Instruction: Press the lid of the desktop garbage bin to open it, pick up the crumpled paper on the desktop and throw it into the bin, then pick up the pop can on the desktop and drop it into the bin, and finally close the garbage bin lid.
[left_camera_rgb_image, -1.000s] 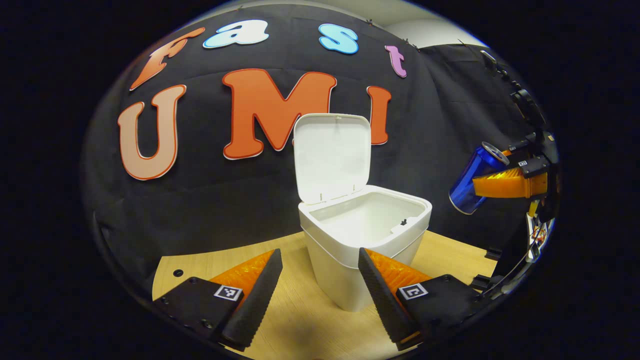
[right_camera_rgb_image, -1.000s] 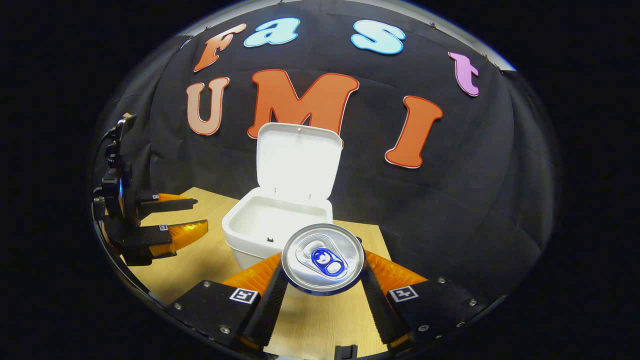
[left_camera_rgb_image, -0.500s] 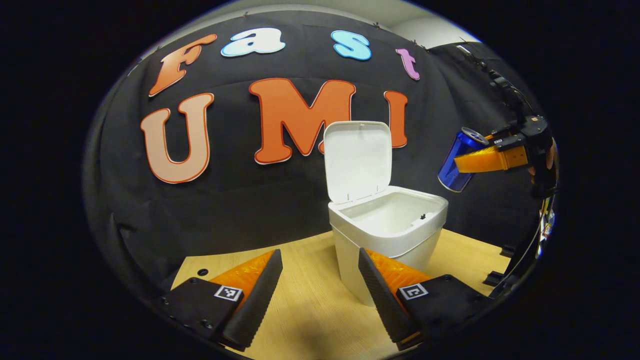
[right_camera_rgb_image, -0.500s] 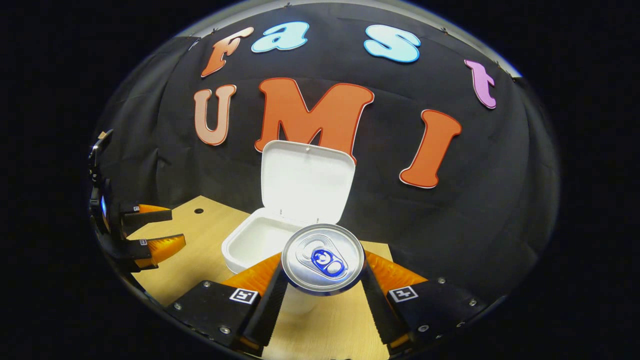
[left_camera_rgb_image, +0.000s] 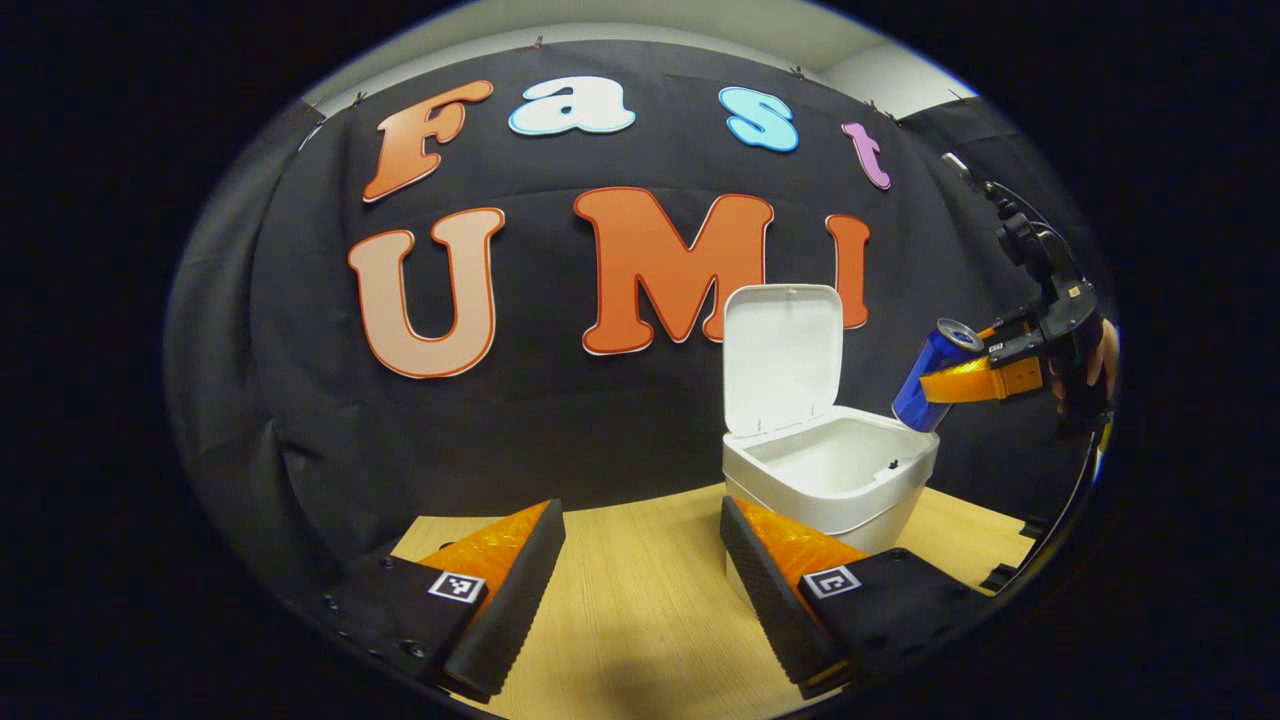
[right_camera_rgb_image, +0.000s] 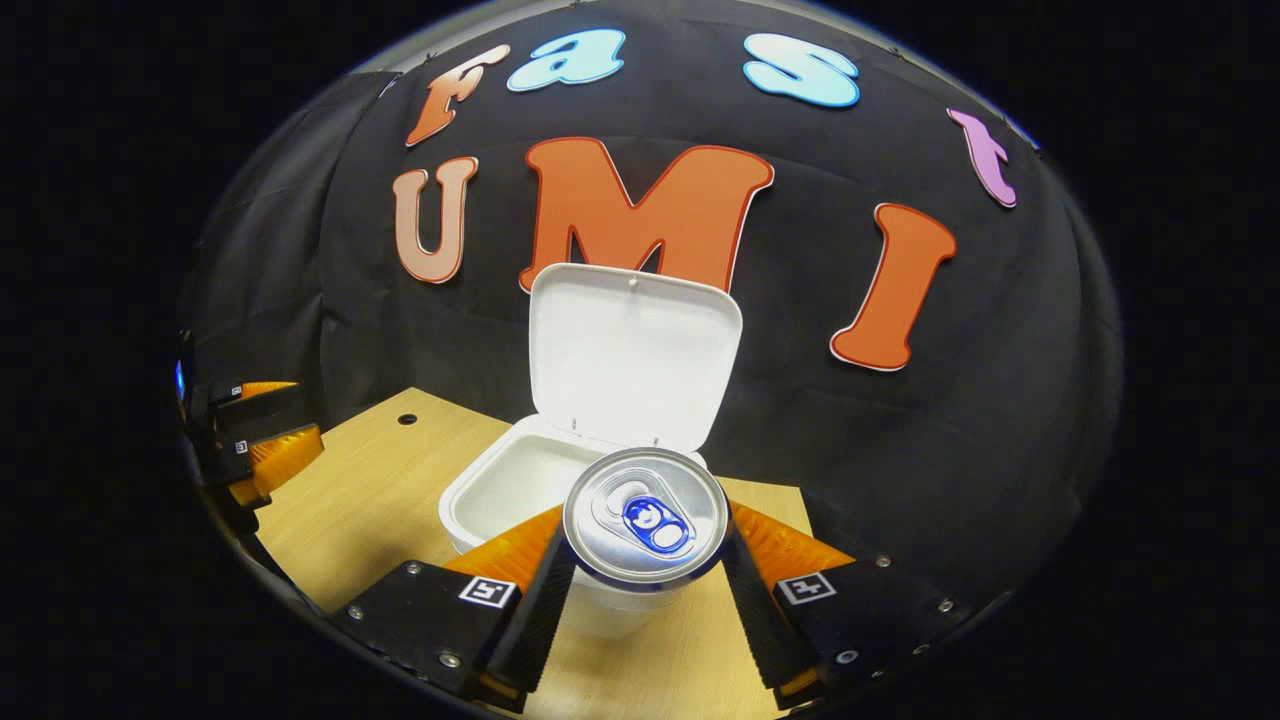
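The garbage bin (left_camera_rgb_image: 835, 478) stands on the wooden desktop (left_camera_rgb_image: 640, 590) with its lid (left_camera_rgb_image: 782, 355) raised upright at the back; the part of its white interior that shows looks bare, and I cannot tell what lies deeper down. The pop can (right_camera_rgb_image: 645, 517) is clamped between both fingers of the right gripper (right_camera_rgb_image: 645, 560), held tilted in the air just above the bin's near rim. The left gripper (left_camera_rgb_image: 640, 590) hangs low over the desktop beside the bin, its jaws spread wide around nothing.
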